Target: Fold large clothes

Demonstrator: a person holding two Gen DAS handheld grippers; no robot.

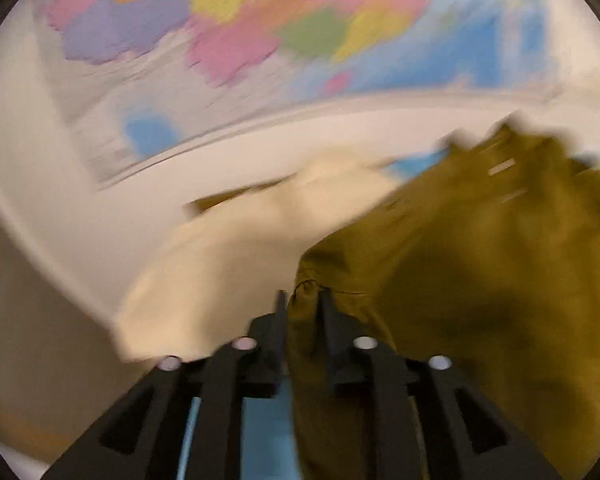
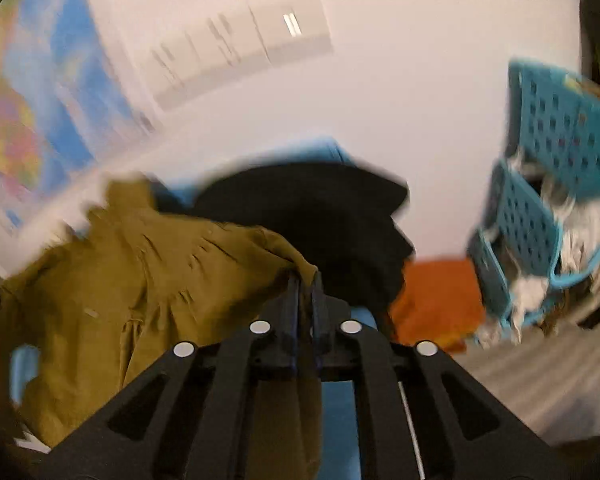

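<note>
Left gripper [image 1: 303,300]: fingers nearly closed, pinching a fold of the olive garment [image 1: 480,272], which spreads right & far from it. Cream cloth [image 1: 228,264] lies to its left. Right gripper [image 2: 306,284]: fingers also pinched tight on an olive edge; cloth runs left & near from here. So the garment's long axis prob spans between both hands, each holding one end. Black garment [image 2: 324,224] beyond, orange cloth [image 2: 436,300] right, blue basket [image 2: 540,200] far right. Blue surface [image 2: 340,420] beneath; map [image 1: 240,28] on the white wall
</note>
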